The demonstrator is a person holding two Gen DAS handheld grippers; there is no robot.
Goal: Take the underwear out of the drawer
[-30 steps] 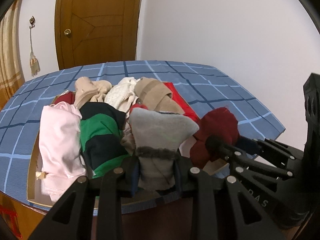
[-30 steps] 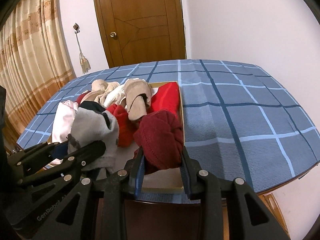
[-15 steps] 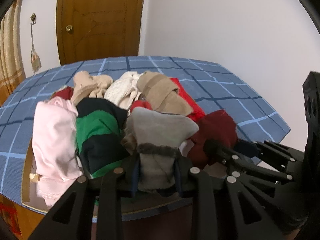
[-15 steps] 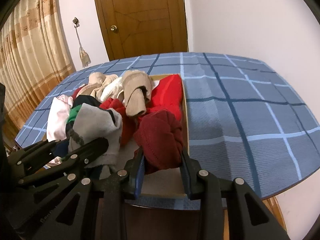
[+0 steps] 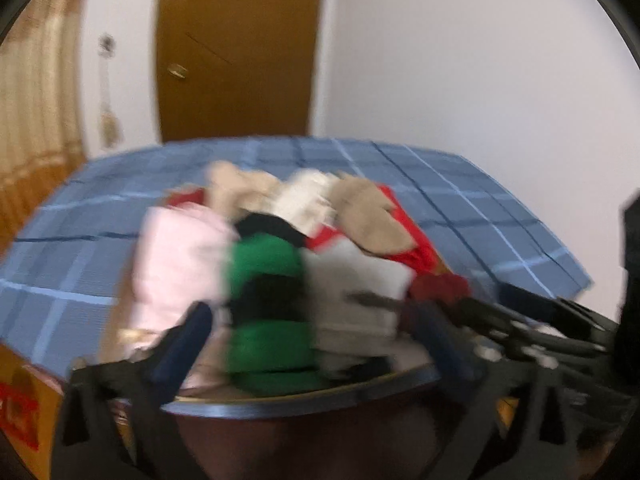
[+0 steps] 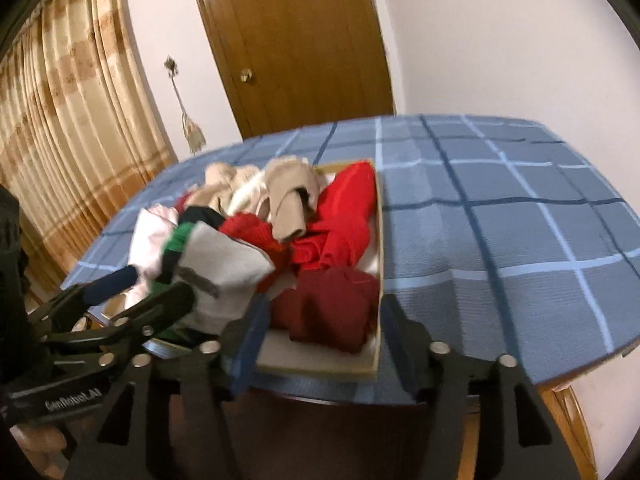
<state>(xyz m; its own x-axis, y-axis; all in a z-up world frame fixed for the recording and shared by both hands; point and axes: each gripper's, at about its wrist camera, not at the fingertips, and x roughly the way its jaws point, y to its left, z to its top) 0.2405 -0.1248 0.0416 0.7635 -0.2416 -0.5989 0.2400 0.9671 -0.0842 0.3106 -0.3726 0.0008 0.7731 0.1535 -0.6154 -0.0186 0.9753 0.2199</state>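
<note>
Right gripper (image 6: pixel 320 320): black ribbed fingers, silver screws, blue pads. Left gripper (image 6: pixel 132 288): black, "GenRobot.AI" printed in white.

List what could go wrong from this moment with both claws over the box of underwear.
1. Both claws' jaws are opening, so the grey piece and dark red piece lie loose in the box; neither is lifted out yet.
2. The left claw now spans grey and green-and-black fabric, so a regrasp may drag both.
3. The box sits at the tablecloth edge; a tug could pull it off.
</note>
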